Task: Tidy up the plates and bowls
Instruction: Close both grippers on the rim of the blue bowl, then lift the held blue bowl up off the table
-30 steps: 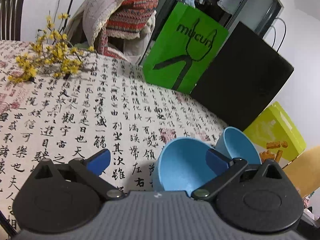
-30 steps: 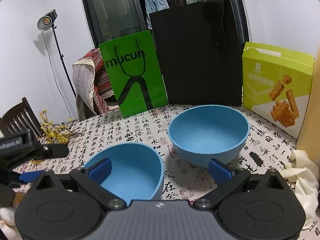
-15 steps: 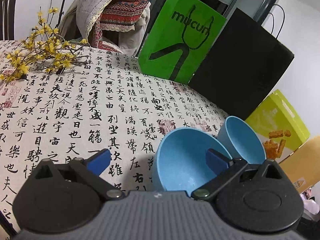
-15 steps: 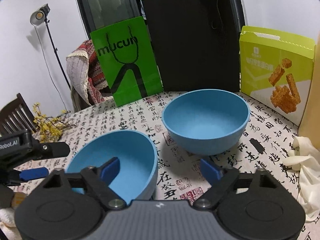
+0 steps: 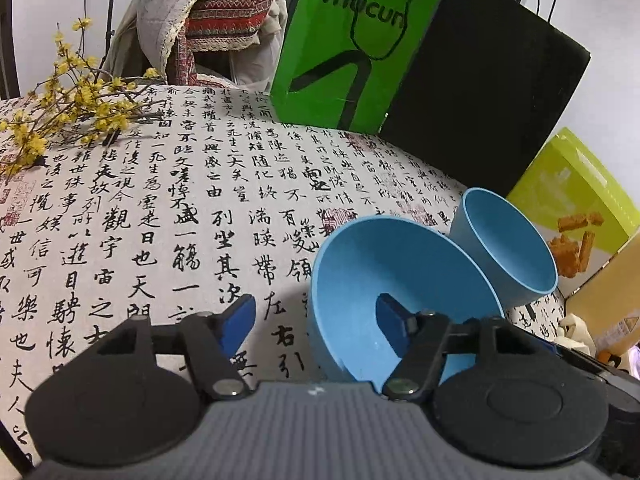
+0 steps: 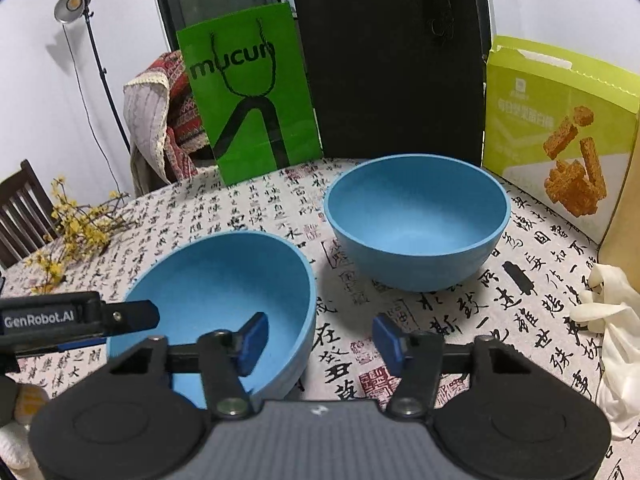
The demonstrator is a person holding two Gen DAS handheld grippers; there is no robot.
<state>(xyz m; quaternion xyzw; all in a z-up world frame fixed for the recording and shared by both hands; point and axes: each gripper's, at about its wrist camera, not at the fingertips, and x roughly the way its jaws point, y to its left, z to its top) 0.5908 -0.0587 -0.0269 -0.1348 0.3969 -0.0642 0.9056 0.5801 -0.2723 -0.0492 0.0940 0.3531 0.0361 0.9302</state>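
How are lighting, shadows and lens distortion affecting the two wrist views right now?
Left wrist view: even indoor light, sharp; a soft shadow falls on the tablecloth beside the near blue bowl; the fisheye bends the black bag. Right wrist view: the lit studio lamp glares slightly, both bowls stay crisp, the far blue bowl casts a soft shadow; corners are vignetted black.

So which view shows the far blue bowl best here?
The right wrist view: the far blue bowl stands whole and upright on the tablecloth, rim and inside clear. In the left wrist view the bowl is stretched at the frame's edge, partly hidden behind the near blue bowl.
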